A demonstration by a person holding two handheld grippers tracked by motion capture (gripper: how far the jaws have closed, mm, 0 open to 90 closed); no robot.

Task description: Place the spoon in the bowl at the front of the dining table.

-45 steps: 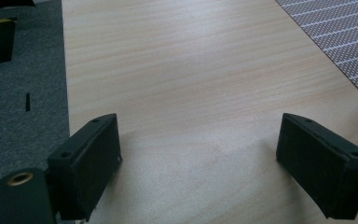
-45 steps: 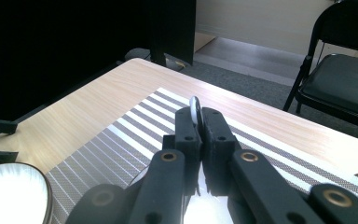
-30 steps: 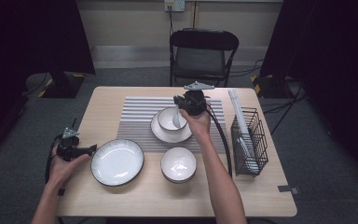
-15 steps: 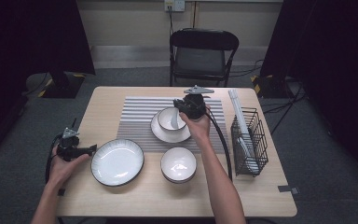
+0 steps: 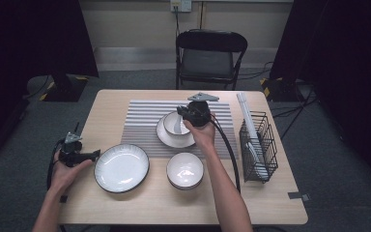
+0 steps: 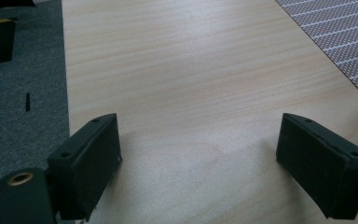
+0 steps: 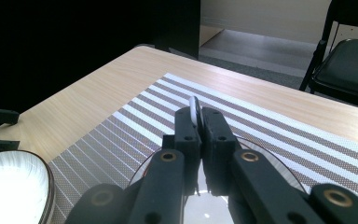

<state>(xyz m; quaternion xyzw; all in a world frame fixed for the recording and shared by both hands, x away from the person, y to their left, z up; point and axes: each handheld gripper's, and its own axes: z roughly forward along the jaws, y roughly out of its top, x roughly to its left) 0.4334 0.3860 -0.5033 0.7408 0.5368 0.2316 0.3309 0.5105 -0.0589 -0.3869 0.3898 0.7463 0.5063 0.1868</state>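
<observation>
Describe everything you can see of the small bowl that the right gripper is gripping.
The small bowl is white and glossy, ceramic by the look, round with a thin rim. It sits upright on a white plate on the striped placemat, behind another white bowl. The right gripper is shut on its rim, a sliver of white edge showing between the black pads. Whether it is lifted clear of the plate cannot be told.

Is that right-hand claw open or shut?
Shut: in the right gripper view the right gripper pinches the thin rim of the small bowl on the plate.
</observation>
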